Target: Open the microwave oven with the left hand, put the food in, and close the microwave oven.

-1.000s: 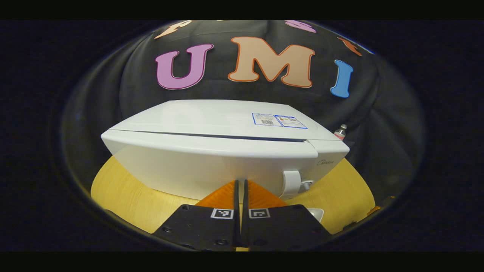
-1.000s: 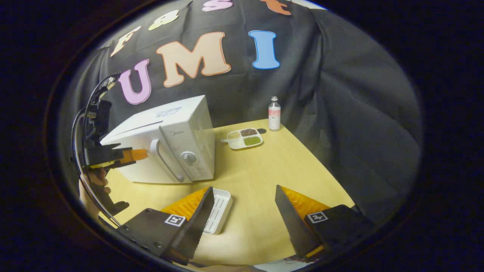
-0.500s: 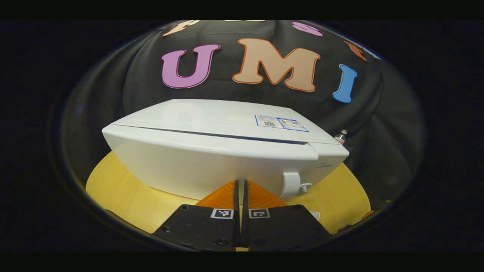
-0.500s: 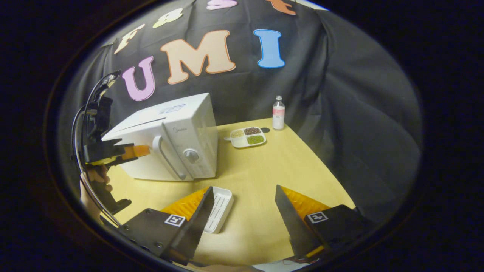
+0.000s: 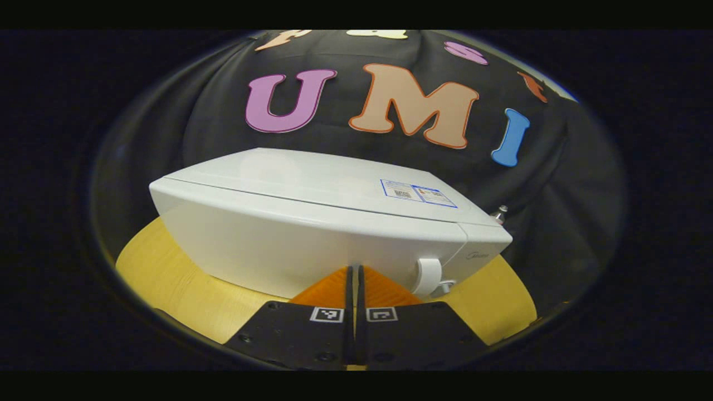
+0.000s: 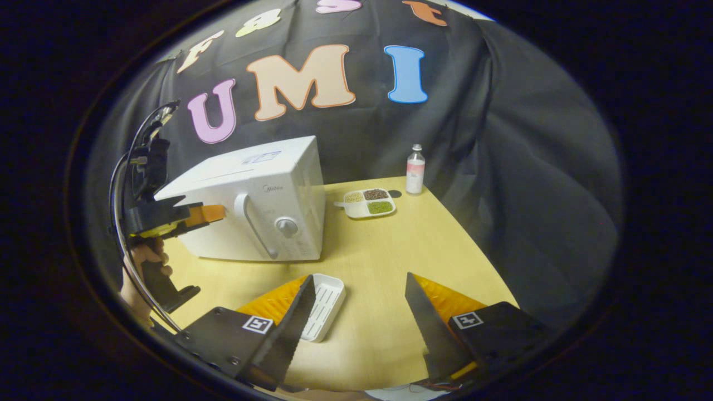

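A pale wooden worktop (image 6: 390, 250) stands against a black cloth wall (image 6: 501, 167) that hangs in soft folds behind and to one side, evenly lit from above.

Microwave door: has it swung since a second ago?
Yes. In the left gripper view the dark gap along the microwave door top against the microwave body has closed; the shut left hand-held gripper rests at it.

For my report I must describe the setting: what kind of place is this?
Probably a staged recording booth, not a real kitchen: a microwave oven stands on a bare wooden table before a black cloth wall, with a hand-held left gripper nearby.
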A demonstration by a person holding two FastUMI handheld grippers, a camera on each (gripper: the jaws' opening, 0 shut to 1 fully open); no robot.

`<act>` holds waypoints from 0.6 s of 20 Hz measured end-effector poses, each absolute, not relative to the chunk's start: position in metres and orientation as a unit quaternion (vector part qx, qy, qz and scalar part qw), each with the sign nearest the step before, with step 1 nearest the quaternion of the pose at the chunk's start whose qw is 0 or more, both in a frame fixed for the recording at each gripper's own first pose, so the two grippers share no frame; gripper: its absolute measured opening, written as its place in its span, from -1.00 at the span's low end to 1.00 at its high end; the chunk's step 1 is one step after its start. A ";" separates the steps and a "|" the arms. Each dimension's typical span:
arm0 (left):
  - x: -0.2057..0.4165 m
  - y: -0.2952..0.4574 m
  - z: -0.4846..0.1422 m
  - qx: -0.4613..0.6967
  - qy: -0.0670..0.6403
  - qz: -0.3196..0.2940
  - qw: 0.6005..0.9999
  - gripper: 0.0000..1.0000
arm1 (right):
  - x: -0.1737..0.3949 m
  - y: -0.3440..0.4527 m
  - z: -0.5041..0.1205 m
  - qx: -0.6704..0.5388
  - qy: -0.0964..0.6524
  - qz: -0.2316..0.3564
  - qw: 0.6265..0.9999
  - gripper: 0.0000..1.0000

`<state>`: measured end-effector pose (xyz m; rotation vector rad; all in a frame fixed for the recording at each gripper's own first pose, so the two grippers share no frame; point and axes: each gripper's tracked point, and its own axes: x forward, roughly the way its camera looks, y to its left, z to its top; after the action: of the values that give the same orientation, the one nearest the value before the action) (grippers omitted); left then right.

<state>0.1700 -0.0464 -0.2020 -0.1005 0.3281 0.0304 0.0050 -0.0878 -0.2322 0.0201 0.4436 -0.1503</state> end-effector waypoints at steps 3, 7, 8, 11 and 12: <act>0.165 -0.048 -0.201 -0.016 0.173 0.006 0.985 -0.99 | 0.008 -0.082 -0.222 0.046 0.219 -0.067 0.972 0.99; 0.149 -0.063 -0.163 0.039 0.128 -0.026 0.991 -1.00 | 0.011 -0.089 -0.210 0.058 0.211 -0.067 0.974 1.00; 0.142 -0.062 -0.163 0.053 0.125 -0.029 0.990 -0.93 | 0.014 -0.091 -0.205 0.055 0.205 -0.068 0.975 0.99; 0.107 -0.067 -0.153 0.058 0.122 -0.038 0.990 -0.83 | 0.022 -0.079 -0.182 0.061 0.176 -0.053 0.981 1.00; 0.095 -0.068 -0.151 0.053 0.125 -0.038 0.990 -0.82 | 0.024 -0.074 -0.174 0.061 0.166 -0.046 0.983 0.99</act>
<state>0.0946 -0.0683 -0.1506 0.1073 0.2516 -0.0771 0.0240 -0.0736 -0.1744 0.1228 0.3341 -0.0931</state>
